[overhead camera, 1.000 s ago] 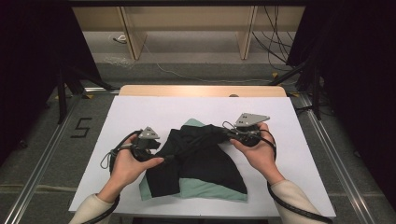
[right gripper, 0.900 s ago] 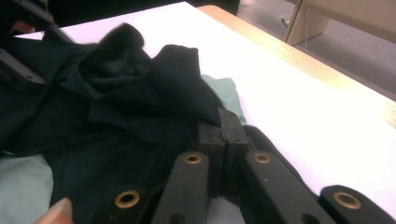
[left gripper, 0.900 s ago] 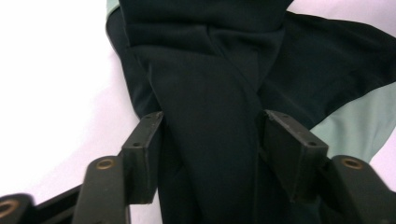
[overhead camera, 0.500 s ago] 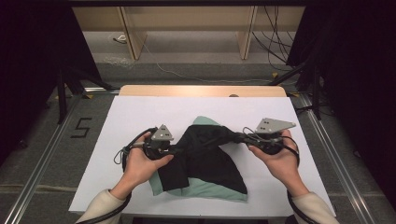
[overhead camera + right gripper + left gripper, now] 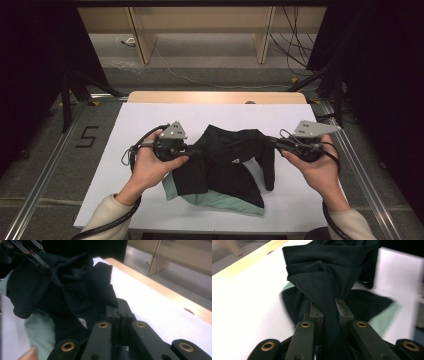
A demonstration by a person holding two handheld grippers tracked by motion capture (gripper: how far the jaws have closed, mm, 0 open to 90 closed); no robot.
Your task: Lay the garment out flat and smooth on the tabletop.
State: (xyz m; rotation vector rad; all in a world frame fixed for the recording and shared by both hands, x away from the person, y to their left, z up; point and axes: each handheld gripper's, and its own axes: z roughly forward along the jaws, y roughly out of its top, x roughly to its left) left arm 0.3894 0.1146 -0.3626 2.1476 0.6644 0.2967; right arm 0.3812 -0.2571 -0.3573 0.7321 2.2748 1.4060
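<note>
Two grippers, seen from the high view, hold my black garment stretched above the white table. In the left gripper view, my left gripper has just closed on bunched cloth. In the right gripper view, my right gripper is pressed together, apparently on a fold.

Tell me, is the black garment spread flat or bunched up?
Bunched: the black garment hangs crumpled between both grippers' jaws, not flat.

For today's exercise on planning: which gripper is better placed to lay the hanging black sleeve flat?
Probably the right gripper: it clamps the black garment just above the sleeve drooping beside it. The left gripper grips the far side.
</note>
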